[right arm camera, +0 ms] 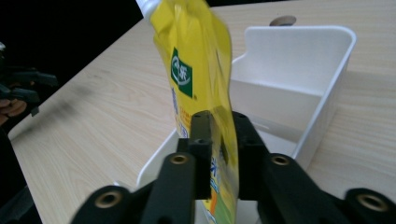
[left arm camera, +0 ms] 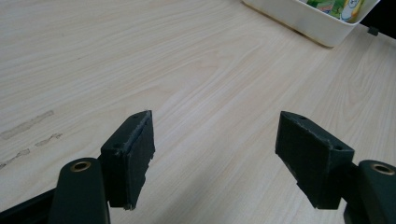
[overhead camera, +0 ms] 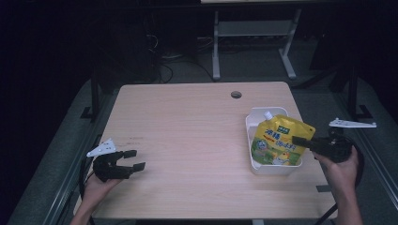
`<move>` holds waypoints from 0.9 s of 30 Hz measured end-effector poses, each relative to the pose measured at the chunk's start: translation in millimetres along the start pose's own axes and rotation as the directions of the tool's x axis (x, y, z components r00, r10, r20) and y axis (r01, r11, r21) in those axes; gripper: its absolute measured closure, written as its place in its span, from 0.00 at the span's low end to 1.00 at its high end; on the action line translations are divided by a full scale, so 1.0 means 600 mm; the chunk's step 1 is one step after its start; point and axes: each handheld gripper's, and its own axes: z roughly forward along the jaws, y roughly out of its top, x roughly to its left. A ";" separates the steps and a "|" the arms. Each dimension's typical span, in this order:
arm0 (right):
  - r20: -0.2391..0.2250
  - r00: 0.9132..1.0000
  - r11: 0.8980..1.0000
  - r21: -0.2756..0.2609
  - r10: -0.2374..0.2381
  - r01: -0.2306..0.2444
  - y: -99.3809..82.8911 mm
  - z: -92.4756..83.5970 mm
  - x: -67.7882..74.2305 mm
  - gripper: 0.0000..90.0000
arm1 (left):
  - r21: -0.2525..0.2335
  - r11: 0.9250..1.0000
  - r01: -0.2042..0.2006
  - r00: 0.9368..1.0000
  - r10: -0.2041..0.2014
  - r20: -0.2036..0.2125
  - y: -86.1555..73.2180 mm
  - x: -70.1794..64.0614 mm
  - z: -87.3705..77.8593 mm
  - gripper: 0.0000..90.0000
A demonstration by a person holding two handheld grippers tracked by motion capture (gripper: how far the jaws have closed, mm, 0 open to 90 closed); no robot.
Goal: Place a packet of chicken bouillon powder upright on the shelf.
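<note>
A pale wood worktop (overhead camera: 187, 140) fills the middle of the high view, with a small round hole (overhead camera: 236, 94) near its far edge. At centre right of that frame sits a white bin (overhead camera: 256, 164), and a yellow pouch (overhead camera: 281, 138) with a white spout at its top stands tilted in it, rising above the rim.

The right gripper (overhead camera: 305, 141), at the right of the high view, reaches in from the pouch's right edge. In the right gripper view its fingers (right arm camera: 201, 140) are closed on the pouch (right arm camera: 196, 60), one on each face of its lower part, with the bin (right arm camera: 336, 74) open behind and below.

The left gripper (overhead camera: 133, 159) rests at the lower left of the high view, well apart from the bin. Its fingers (left arm camera: 135, 149) are spread wide over bare worktop (left arm camera: 187, 70), holding nothing, with a corner of the bin (left arm camera: 308, 23) at the upper right of the left gripper view.
</note>
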 end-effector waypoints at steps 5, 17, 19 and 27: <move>0.007 1.000 0.999 -0.049 -0.008 0.008 0.018 -0.016 0.011 0.75 | -0.001 1.000 -0.002 1.000 0.002 0.000 0.001 -0.001 0.000 0.31; 0.031 0.996 0.992 -0.088 -0.083 0.085 0.085 -0.042 0.053 0.68 | -0.002 1.000 -0.001 1.000 0.001 0.001 0.001 0.000 -0.001 0.31; 0.017 0.996 0.991 -0.101 -0.089 0.090 0.093 -0.042 0.059 0.68 | -0.002 1.000 -0.001 1.000 0.001 0.002 0.001 -0.001 -0.001 0.31; -0.025 0.987 0.985 -0.075 -0.159 0.157 0.115 -0.017 0.104 0.64 | -0.002 1.000 -0.002 1.000 0.002 0.003 0.002 -0.001 -0.002 0.31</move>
